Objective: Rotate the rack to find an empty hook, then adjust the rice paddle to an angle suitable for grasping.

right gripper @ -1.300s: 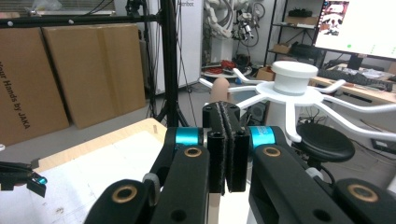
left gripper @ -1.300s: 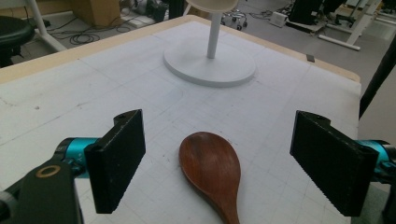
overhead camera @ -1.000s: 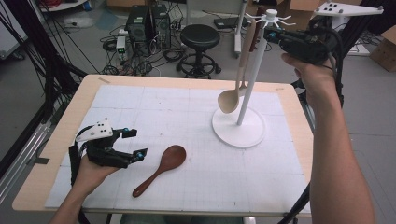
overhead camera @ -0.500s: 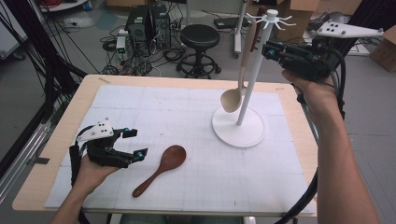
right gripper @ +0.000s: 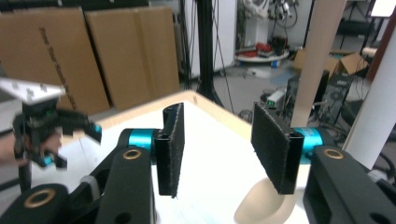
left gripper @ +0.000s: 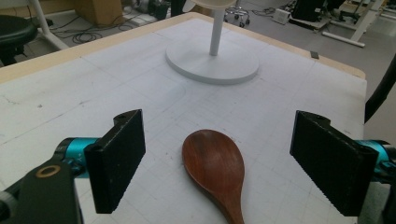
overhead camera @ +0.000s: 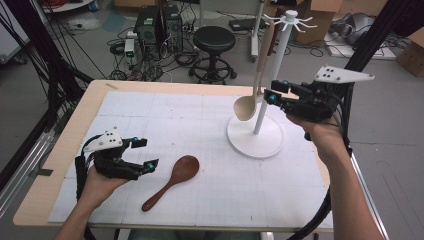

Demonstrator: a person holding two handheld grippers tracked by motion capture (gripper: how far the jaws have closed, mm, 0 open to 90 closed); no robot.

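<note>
Left gripper point(left gripper: 219, 163) jaws apart around dark spoon point(left gripper: 215, 169) on desk point(overhead camera: 210, 200), right gripper point(overhead camera: 274, 91) just opening, empty, beside hung pale spoon point(overhead camera: 252, 95); clipping the stand point(overhead camera: 255, 140) risks knocking it off.

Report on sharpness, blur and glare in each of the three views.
High view: even light, soft shadows, fairly sharp; the dark brown wooden spoon is crisp. Left gripper view: sharp, with a mild sheen on that spoon's bowl. Right gripper view: the pale wooden spoon and the far left gripper are blurred; backlit background.
</note>
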